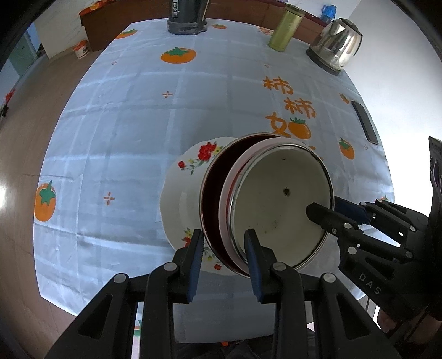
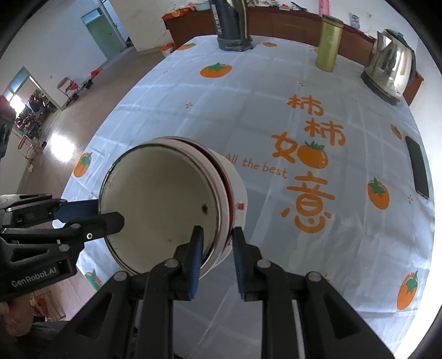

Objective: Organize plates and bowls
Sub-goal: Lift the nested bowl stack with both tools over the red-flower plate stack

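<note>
A cream enamel bowl (image 1: pixel 279 193) (image 2: pixel 163 198) sits nested in a pale bowl with a dark red inside (image 1: pixel 212 198) (image 2: pixel 225 182). Both are over a white plate with red flowers (image 1: pixel 185 176) (image 2: pixel 240 193) on the tablecloth; I cannot tell whether they touch it. My left gripper (image 1: pixel 225 256) (image 2: pixel 102 211) is shut on the near-left rims, one finger outside the red bowl and one inside the cream bowl. My right gripper (image 2: pixel 216 248) (image 1: pixel 331 207) is shut on the opposite rims the same way. The bowls hide most of the plate.
At the table's far end stand a steel kettle (image 1: pixel 337 44) (image 2: pixel 389 69), a green-gold canister (image 1: pixel 286 29) (image 2: pixel 328 41) and a dark flask (image 1: pixel 187 19) (image 2: pixel 233 30). A black phone (image 1: pixel 364 121) (image 2: pixel 417 168) lies near the right edge. The persimmon tablecloth (image 1: pixel 124 132) drops to brown floor on the left.
</note>
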Tool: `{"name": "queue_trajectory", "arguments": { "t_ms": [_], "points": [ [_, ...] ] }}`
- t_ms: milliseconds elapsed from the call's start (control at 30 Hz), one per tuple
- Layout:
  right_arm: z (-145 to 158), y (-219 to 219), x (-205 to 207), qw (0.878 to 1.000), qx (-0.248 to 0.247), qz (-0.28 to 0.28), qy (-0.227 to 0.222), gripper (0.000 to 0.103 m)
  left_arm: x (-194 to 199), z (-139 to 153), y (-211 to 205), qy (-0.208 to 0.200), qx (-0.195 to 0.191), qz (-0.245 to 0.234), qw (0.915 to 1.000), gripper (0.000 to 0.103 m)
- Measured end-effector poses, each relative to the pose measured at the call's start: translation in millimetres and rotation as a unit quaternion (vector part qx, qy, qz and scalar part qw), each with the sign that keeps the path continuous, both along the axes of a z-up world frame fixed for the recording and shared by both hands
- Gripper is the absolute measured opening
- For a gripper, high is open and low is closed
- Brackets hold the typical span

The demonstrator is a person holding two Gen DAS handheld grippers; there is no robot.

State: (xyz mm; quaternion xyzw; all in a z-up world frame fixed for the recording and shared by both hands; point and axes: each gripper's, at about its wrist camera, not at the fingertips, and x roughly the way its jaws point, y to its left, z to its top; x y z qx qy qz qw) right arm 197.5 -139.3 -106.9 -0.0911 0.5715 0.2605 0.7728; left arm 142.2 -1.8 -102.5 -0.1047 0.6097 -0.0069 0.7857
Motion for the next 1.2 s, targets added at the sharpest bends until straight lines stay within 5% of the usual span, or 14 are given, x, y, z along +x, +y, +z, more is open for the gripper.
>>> {"name": "queue_trajectory", "arguments": {
  "t_ms": [1200],
  "points": [
    [-11.6,24.9,8.0,0.999,-0.017,0.024,0.013,0.021,3.0,-16.5,19.7,0.021,-0.008,0.018,0.9996,0.033]
  ]
}}
